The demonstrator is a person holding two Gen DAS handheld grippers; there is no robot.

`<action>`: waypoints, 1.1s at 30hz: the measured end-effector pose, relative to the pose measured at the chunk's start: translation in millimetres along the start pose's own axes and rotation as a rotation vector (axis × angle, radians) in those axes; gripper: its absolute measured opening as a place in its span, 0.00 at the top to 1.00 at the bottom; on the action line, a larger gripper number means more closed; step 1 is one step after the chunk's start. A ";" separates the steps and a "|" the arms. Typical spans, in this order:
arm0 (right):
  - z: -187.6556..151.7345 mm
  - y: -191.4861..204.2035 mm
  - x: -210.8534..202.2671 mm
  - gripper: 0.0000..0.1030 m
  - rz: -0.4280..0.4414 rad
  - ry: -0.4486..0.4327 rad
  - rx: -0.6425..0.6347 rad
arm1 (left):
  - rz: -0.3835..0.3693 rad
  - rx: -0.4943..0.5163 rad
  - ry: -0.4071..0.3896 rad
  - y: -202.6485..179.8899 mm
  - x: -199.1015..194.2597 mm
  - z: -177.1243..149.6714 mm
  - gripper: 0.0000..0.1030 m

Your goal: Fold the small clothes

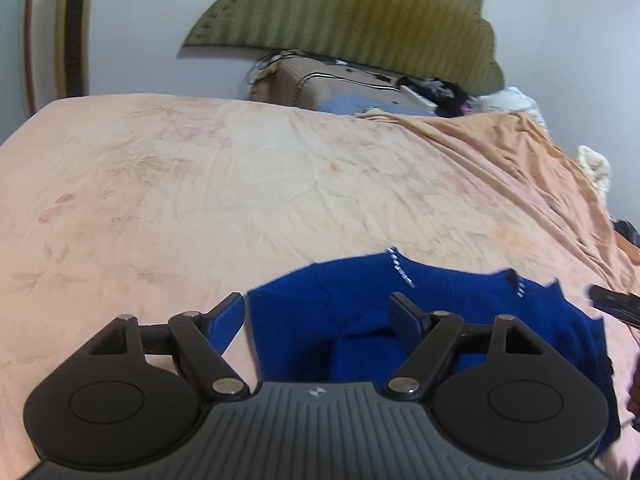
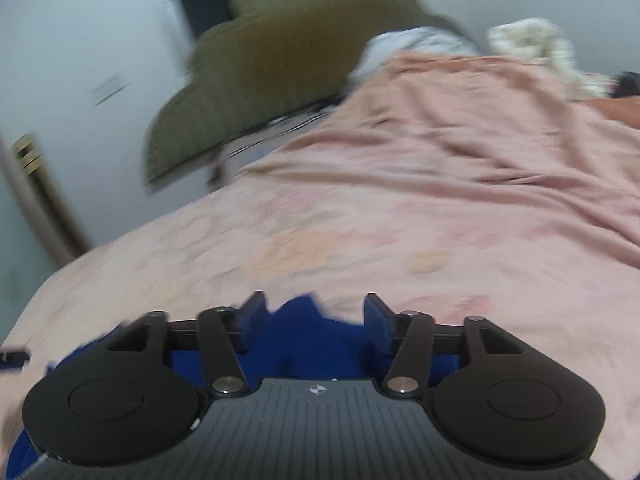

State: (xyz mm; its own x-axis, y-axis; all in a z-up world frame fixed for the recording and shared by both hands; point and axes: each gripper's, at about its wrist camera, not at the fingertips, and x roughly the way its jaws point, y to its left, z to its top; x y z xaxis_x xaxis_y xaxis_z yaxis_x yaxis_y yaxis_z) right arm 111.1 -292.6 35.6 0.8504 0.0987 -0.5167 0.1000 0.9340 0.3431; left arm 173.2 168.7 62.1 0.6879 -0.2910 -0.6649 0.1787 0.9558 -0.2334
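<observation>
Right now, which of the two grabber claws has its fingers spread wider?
The left gripper. Its black fingers stand far apart over the bright blue knitted garment; the right gripper, also open above that blue cloth, shows a narrower gap.

Bed (image 1: 200, 184) under wrinkled peach sheet, blue garment (image 1: 320, 312) lying on it

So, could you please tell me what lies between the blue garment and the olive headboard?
In the left wrist view, only bare peach bedsheet stretches from the blue garment to the headboard end.
</observation>
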 end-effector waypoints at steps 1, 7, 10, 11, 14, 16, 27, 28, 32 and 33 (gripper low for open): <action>-0.3 2.5 6.0 0.37 0.040 0.028 -0.010 | -0.011 0.017 0.006 -1.2 -0.9 0.6 0.24; -8.0 26.3 47.9 0.37 0.042 0.149 -0.067 | 0.016 0.398 0.020 -62.5 19.7 -14.9 0.24; -5.8 25.6 43.5 0.36 -0.023 0.114 -0.076 | 0.097 0.658 -0.027 -98.3 39.0 -32.1 0.24; -4.7 24.0 43.3 0.33 -0.015 0.113 -0.074 | 0.137 0.727 -0.042 -108.9 50.1 -36.7 0.24; -4.7 22.6 49.6 0.30 -0.112 0.116 -0.148 | 0.293 0.780 -0.065 -123.8 90.9 -31.0 0.22; -5.6 18.3 55.8 0.30 -0.214 0.122 -0.181 | 0.393 0.663 -0.058 -112.2 106.8 -9.0 0.22; -26.9 10.3 -51.7 0.13 -0.156 -0.019 -0.176 | 0.124 0.258 0.007 -25.8 -18.8 -33.3 0.24; -32.3 8.9 -62.0 0.13 -0.150 -0.014 -0.171 | 0.063 0.234 0.026 -21.5 -29.5 -46.7 0.24; -59.8 5.5 -96.9 0.13 -0.136 0.020 -0.156 | -0.069 0.182 0.054 -18.4 -50.5 -87.9 0.24; -66.2 4.7 -103.9 0.13 -0.133 0.029 -0.152 | -0.092 0.173 0.053 -18.2 -54.7 -94.1 0.24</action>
State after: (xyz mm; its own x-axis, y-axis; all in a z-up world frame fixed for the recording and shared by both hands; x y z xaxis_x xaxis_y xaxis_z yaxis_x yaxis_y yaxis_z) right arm -10.9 -275.7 39.0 0.8196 -0.0210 -0.5726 0.1293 0.9803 0.1492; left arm 66.1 163.3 36.0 0.6262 -0.3747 -0.6837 0.3605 0.9167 -0.1722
